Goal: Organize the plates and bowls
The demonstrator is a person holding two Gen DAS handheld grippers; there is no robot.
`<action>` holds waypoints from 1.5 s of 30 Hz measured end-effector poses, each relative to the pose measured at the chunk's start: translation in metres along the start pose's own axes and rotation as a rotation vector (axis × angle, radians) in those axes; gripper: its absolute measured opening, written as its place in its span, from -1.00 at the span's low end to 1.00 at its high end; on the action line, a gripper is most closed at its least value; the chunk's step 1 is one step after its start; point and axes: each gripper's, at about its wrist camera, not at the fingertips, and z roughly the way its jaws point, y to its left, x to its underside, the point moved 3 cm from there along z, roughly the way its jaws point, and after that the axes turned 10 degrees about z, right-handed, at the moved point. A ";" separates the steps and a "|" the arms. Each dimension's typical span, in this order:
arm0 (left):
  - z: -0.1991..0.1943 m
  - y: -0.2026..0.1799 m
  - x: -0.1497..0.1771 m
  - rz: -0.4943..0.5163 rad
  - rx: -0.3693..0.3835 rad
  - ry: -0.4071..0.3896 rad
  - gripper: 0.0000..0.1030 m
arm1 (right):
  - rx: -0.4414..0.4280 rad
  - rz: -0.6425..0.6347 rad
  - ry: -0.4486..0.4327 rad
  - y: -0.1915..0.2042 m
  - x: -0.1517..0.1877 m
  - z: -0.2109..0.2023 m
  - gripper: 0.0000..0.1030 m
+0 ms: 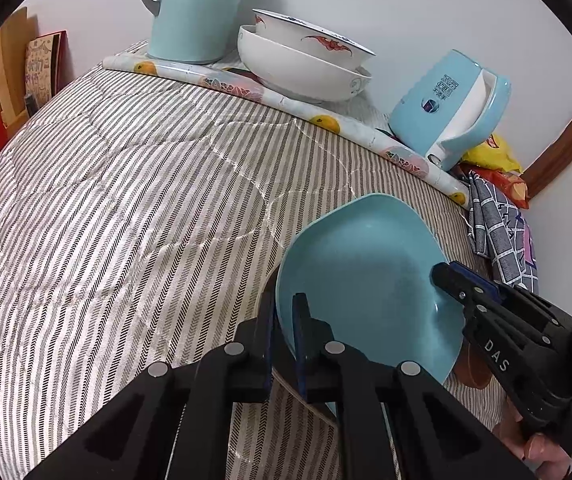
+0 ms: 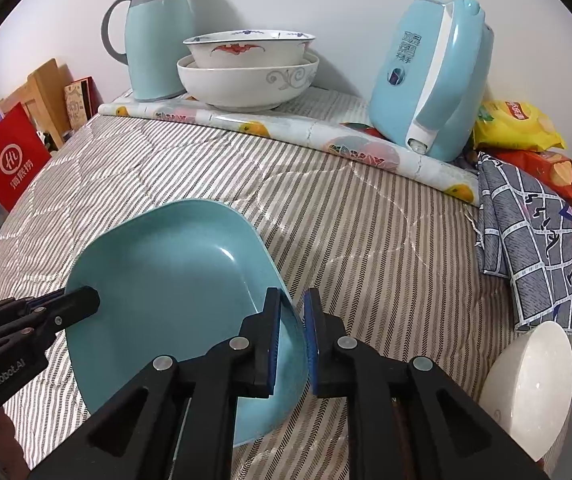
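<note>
Teal plate (image 2: 173,280) is held off the striped bed cover (image 1: 125,200) by both grippers, one on each side rim. It sits well in front of the stacked bowls (image 2: 245,72), which stand at the back against the wall beside the teal thermos jug (image 2: 153,40).

Left gripper (image 1: 283,336): jaws narrow, clamped on the plate's near-left rim. Right gripper (image 2: 292,340): inner pad lies on the rim, outer pad stands slightly off it, so this grip looks loose, not a firm pinch.

Two-sided hold probably keeps the wide, shallow plate from swinging; judging by the task, it is being carried or set down for stacking.

Plate is tilted, concave face up and toward the cameras, far edge raised. It is squarish with rounded corners, so no strong long axis; the line between the two grip points runs roughly left to right.

A white bowl (image 2: 526,380) lies tipped on its side to the right of the plate, well apart from it.
</note>
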 end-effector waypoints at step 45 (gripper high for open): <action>-0.023 -0.021 0.009 0.072 -0.043 -0.004 -0.05 | -0.009 0.032 0.000 -0.011 0.018 -0.015 -0.49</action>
